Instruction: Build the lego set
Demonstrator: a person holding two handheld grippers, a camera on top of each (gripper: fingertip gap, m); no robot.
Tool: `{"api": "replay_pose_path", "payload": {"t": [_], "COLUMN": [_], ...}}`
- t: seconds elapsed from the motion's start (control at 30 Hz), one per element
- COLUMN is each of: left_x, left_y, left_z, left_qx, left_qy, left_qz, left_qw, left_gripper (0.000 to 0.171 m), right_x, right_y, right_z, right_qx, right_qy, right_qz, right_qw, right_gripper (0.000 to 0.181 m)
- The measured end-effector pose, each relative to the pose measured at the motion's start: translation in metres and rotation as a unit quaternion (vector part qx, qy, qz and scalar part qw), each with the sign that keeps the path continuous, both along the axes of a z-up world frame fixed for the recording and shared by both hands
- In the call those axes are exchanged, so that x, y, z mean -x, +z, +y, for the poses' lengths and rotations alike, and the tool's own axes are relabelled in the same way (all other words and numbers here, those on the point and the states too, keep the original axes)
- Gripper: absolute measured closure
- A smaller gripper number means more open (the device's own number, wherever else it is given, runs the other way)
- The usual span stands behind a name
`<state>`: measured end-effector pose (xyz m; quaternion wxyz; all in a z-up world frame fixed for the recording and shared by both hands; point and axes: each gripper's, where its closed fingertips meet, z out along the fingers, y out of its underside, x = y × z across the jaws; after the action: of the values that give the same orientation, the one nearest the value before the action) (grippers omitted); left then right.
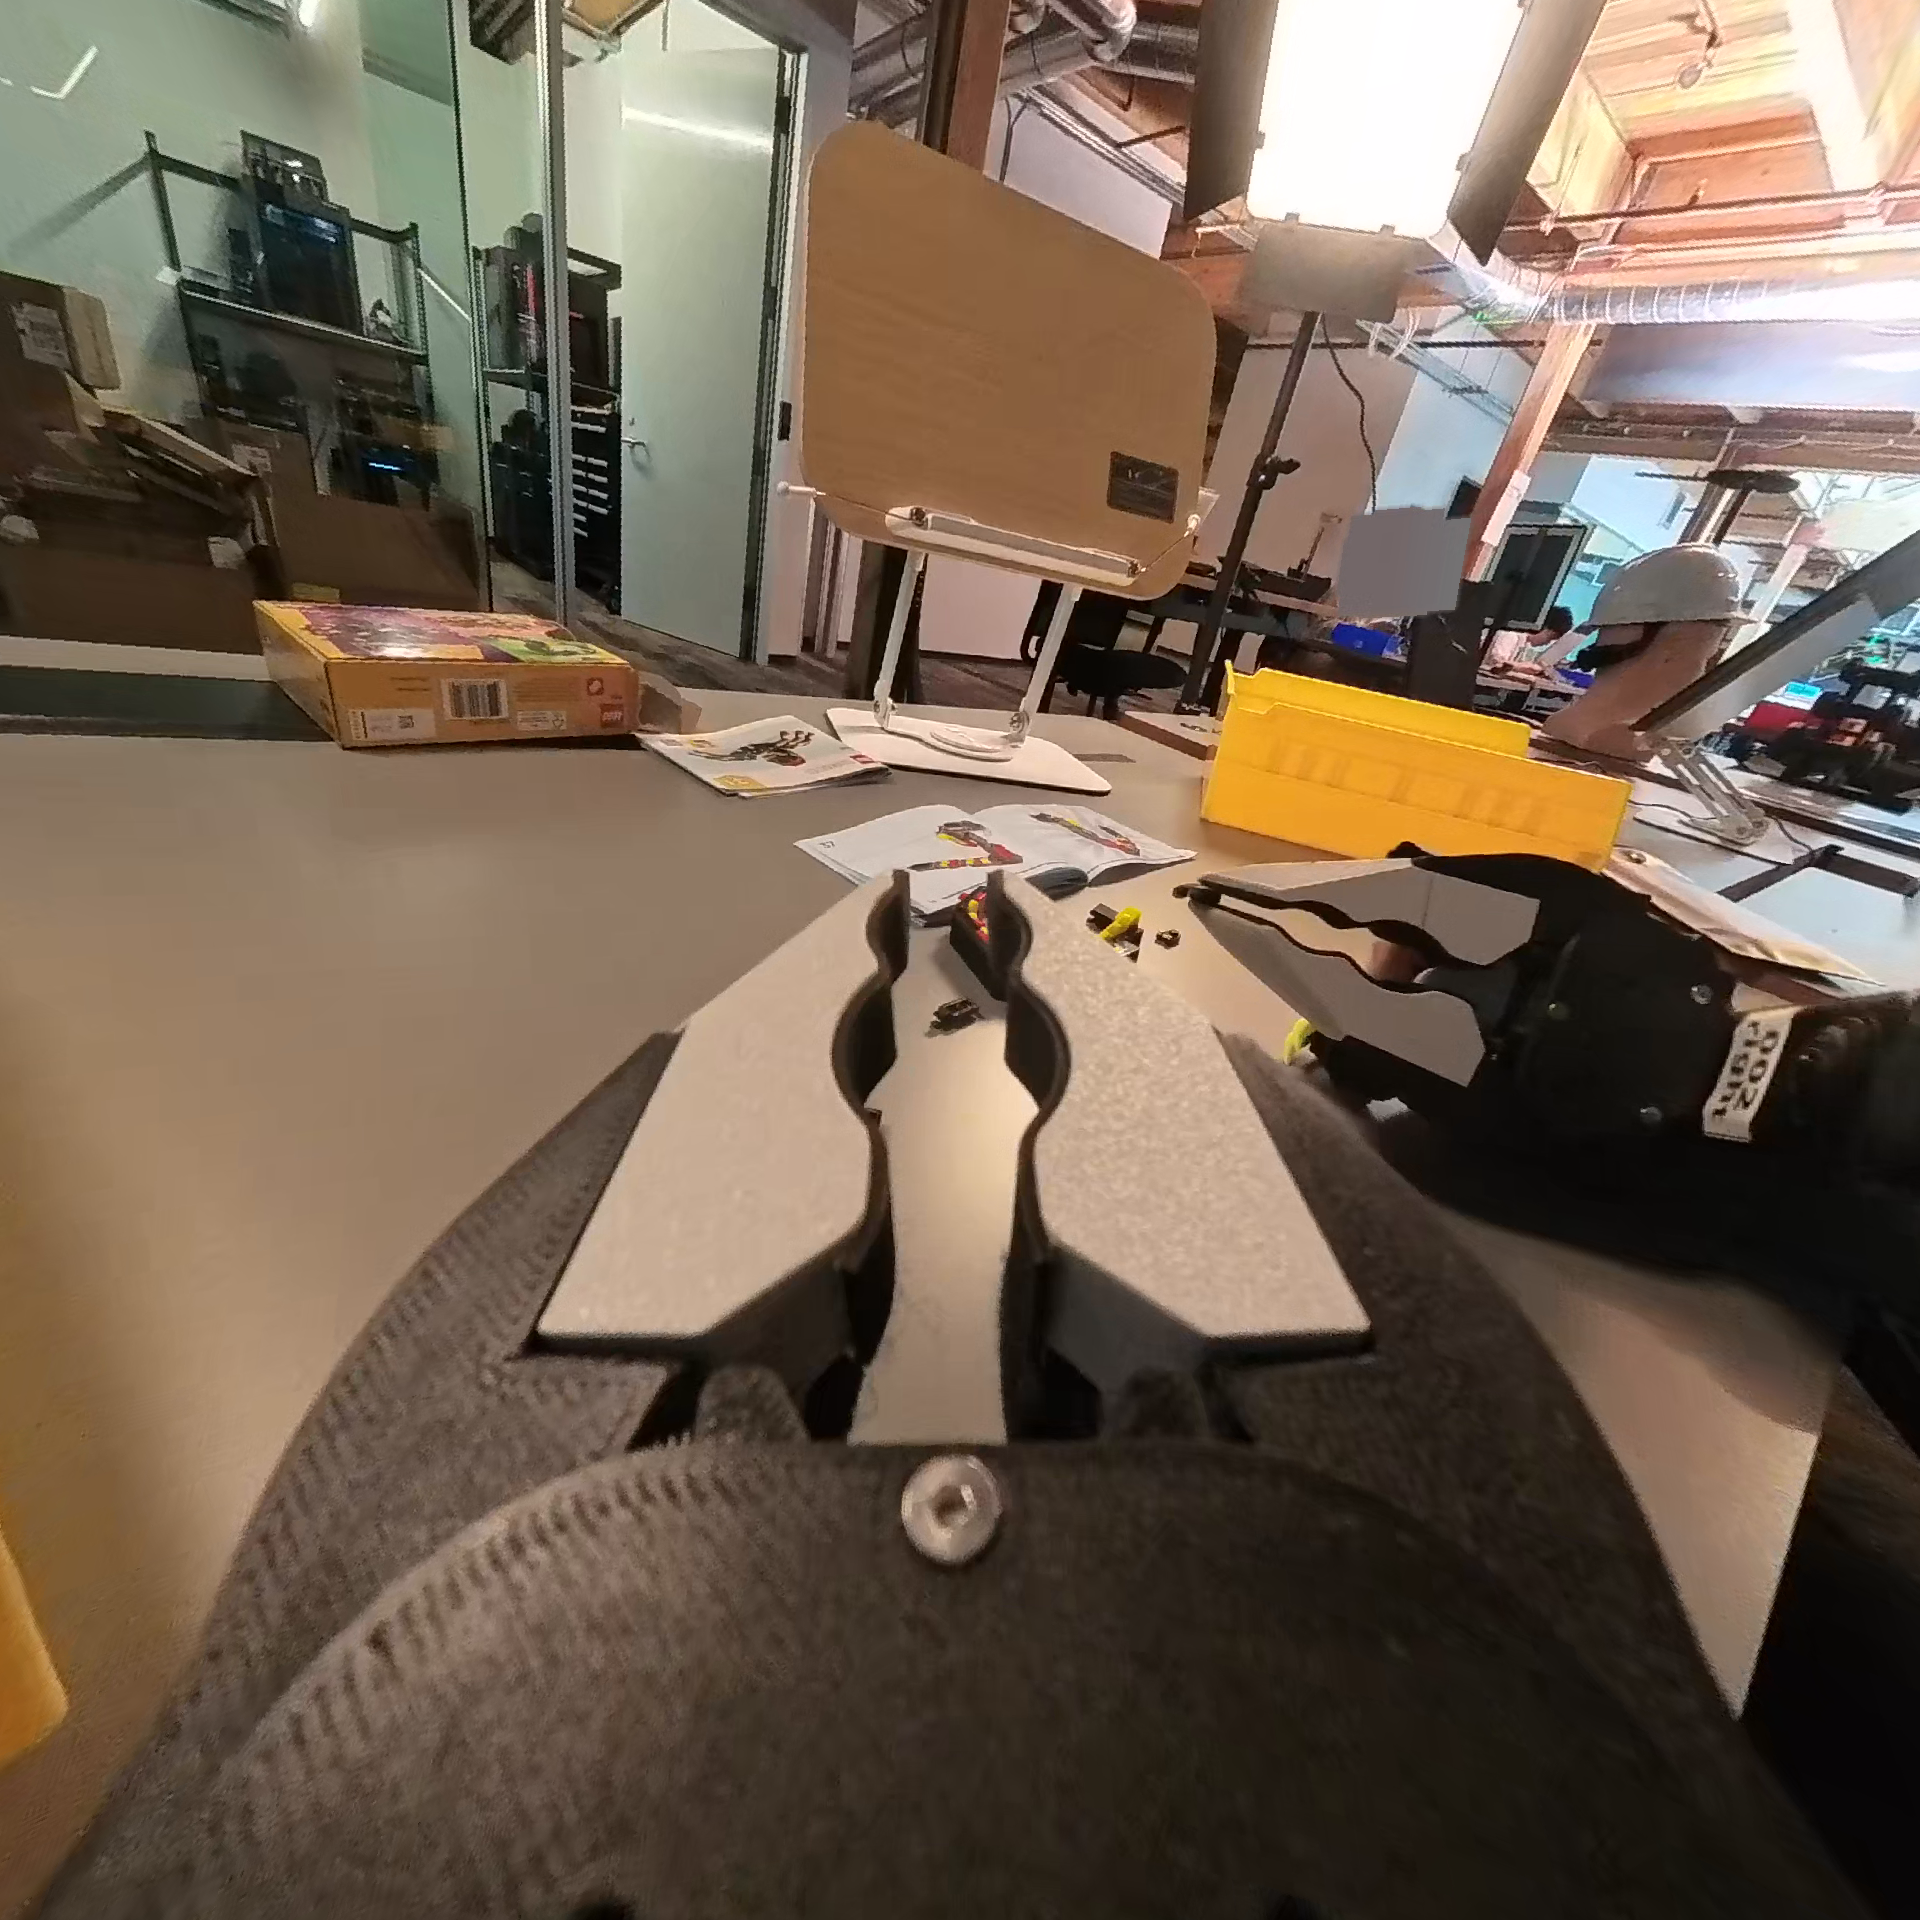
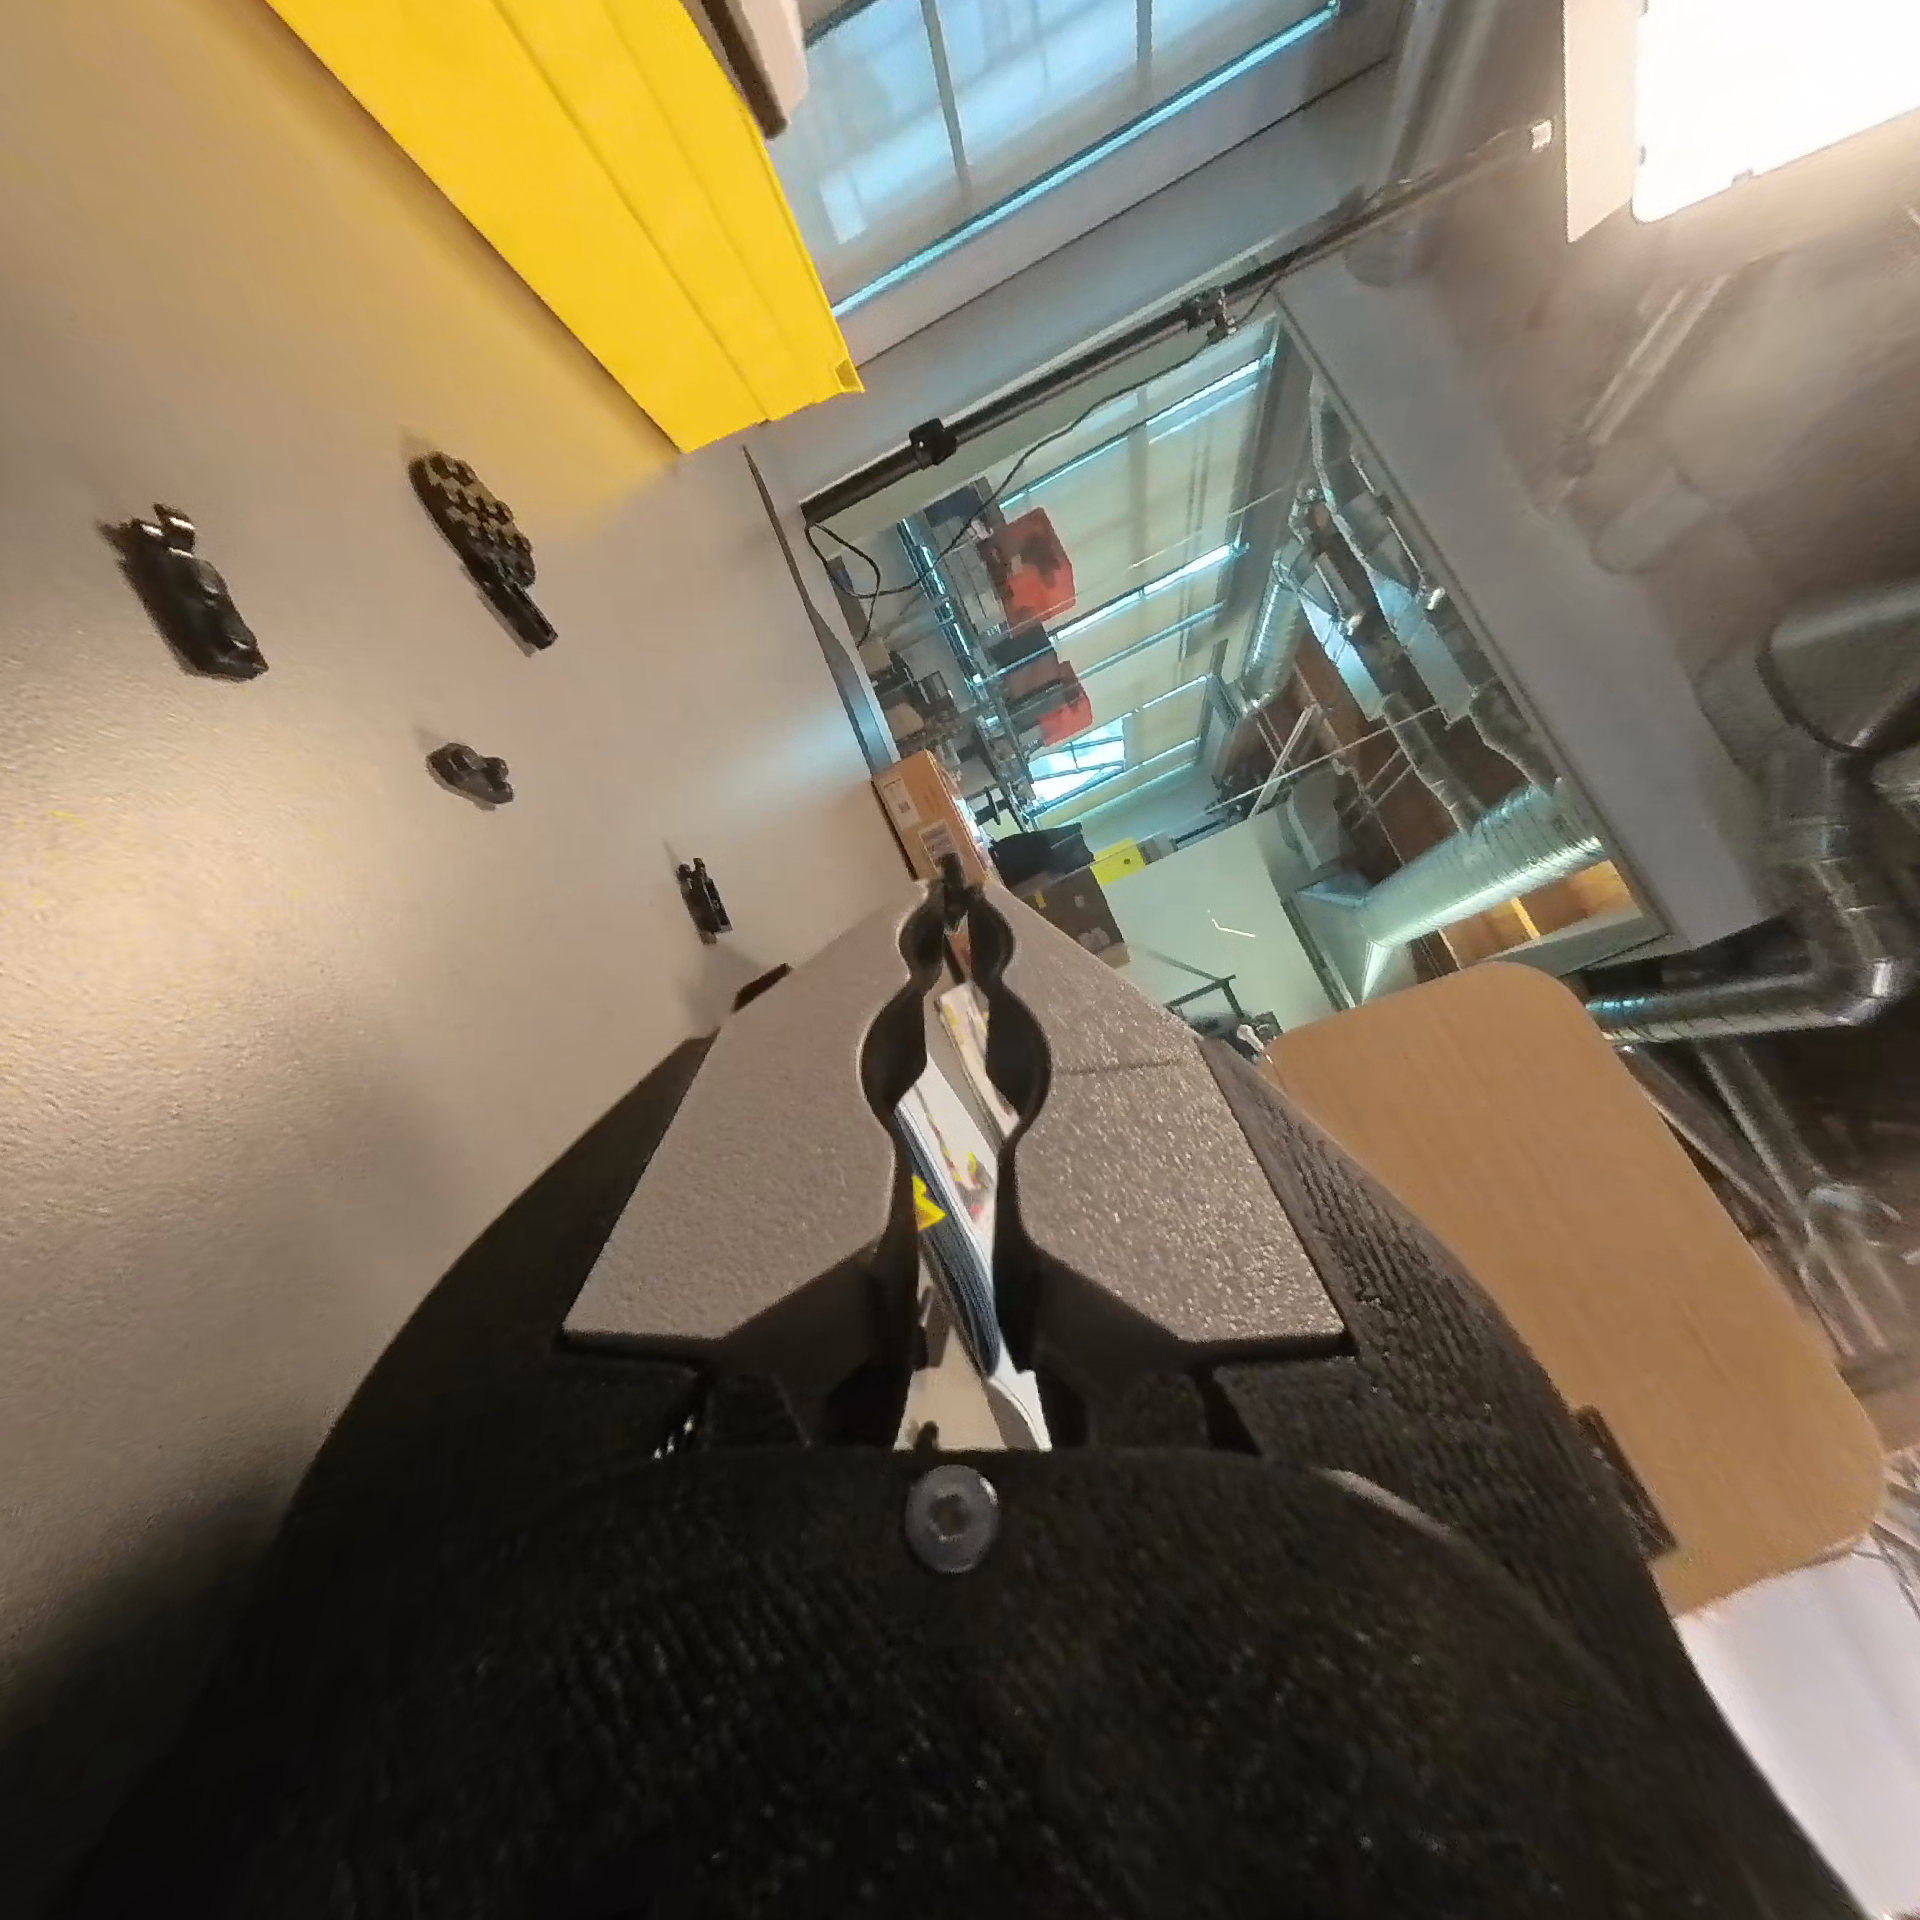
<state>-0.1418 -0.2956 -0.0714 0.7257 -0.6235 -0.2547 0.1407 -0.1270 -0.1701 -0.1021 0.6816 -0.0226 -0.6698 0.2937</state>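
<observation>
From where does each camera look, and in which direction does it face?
Left wrist view: sits low behind the open left tool, looking level across the grey table at the open booklet; the right tool enters from the right.
Right wrist view: sits behind the right tool, rolled sideways, table at left; a small black piece is pinched at its tip.
Shared: yellow bin, wooden book stand.

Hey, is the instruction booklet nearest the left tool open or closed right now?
Open. The instruction booklet lies flat on the grey table, two illustrated pages spread either side of a centre fold, just beyond the left tool.
</observation>
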Motion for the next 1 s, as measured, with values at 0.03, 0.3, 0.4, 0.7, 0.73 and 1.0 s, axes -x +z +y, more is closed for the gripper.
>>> {"api": "replay_pose_path", "payload": {"t": [0.03, 0.3, 0.4, 0.7, 0.73, 1.0], "left_x": [0.0, 0.0, 0.0, 0.001, 0.001, 0.0], "left_y": [0.0, 0.001, 0.002, 0.003, 0.003, 0.003], "left_z": [0.0, 0.0, -0.001, -0.004, -0.003, -0.003], "left_qx": [-0.001, 0.001, -0.002, -0.008, -0.007, -0.004], "left_qy": [0.001, 0.008, 0.008, 0.012, 0.012, 0.011], "left_qz": [0.0, 0.009, 0.01, 0.008, 0.008, 0.011], "left_qw": [1.0, 1.0, 1.0, 1.0, 1.0, 1.0], "left_gripper": [0.159, 0.158, 0.158, 0.157, 0.157, 0.155], "right_x": [0.0, 0.005, 0.006, 0.009, 0.009, 0.008], "right_y": [0.0, -0.003, -0.003, -0.005, -0.005, -0.004], "right_z": [0.001, 0.007, 0.008, 0.011, 0.012, 0.011], "right_qx": [-0.002, -0.014, -0.019, -0.029, -0.029, -0.032], "right_qy": [-0.003, -0.031, -0.039, -0.057, -0.058, -0.055], "right_qz": [0.001, 0.004, 0.005, 0.008, 0.009, 0.013], "right_qw": [1.0, 0.999, 0.999, 0.998, 0.998, 0.998], "right_gripper": [0.179, 0.179, 0.18, 0.179, 0.179, 0.18]}}
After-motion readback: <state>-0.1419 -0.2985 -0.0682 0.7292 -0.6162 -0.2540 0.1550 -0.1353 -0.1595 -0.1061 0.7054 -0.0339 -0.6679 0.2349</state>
